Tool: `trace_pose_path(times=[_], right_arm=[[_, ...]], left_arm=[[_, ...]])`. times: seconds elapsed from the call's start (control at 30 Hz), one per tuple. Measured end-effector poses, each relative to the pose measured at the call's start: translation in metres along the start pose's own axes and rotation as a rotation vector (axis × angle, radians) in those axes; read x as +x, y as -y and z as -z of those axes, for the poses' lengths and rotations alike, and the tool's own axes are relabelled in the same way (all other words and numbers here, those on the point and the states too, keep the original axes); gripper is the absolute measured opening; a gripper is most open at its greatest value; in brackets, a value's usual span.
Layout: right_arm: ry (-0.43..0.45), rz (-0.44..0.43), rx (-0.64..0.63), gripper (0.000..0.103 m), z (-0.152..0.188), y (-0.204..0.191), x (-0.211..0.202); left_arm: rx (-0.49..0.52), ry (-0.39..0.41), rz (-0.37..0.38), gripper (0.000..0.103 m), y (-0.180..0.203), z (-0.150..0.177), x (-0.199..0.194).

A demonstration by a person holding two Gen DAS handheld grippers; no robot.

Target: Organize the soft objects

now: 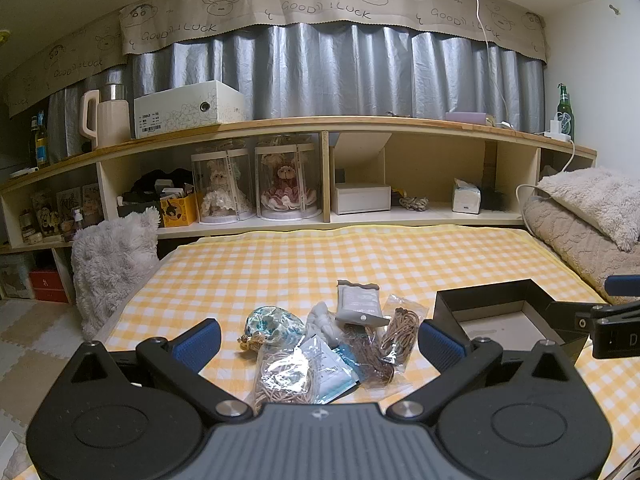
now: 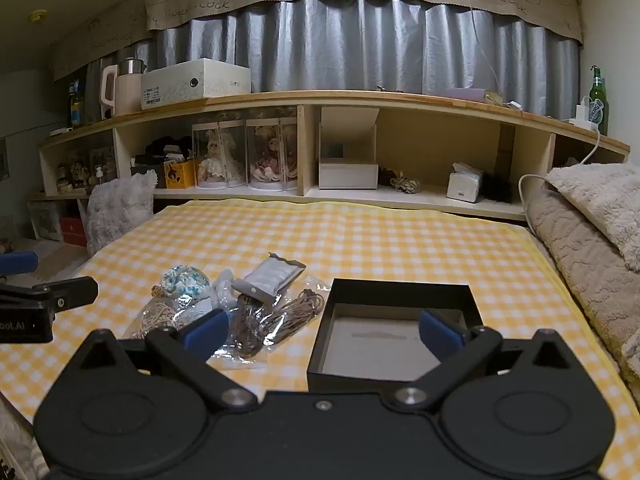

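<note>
A pile of soft items lies on the yellow checked bed cover [image 1: 320, 256]: a blue-patterned fabric pouch [image 1: 274, 325], a grey packet [image 1: 358, 304], a white cloth [image 1: 324, 320] and clear bags of cord [image 1: 394, 334]. My left gripper [image 1: 320, 342] is open and empty, with the pile between its fingers. An open black box [image 2: 394, 328] with a pale floor sits right of the pile; it also shows in the left wrist view [image 1: 504, 312]. My right gripper [image 2: 322, 330] is open and empty, above the box's near left side. The pile also shows in the right wrist view [image 2: 248, 300].
A wooden shelf unit [image 1: 320, 128] runs behind the bed, with dolls in clear cases [image 1: 256, 184], boxes and bottles. A fluffy grey cushion [image 1: 114, 260] stands at the bed's left edge. Folded beige blankets [image 2: 592, 240] lie along the right side.
</note>
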State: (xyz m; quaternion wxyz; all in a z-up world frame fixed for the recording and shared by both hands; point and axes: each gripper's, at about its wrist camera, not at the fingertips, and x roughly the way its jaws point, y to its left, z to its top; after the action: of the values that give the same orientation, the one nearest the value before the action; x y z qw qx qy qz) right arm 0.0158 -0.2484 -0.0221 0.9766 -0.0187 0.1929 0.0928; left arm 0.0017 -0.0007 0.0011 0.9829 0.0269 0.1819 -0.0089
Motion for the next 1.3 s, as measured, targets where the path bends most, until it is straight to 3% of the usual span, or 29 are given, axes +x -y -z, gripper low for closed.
trace_pose_path(times=[1.3], right_arm=[[-0.001,-0.001,0.001,0.103,0.0005,0.0014,0.0003]], left_arm=[[-0.002,-0.002,0.001,0.103,0.0024,0.0012,0.0021]])
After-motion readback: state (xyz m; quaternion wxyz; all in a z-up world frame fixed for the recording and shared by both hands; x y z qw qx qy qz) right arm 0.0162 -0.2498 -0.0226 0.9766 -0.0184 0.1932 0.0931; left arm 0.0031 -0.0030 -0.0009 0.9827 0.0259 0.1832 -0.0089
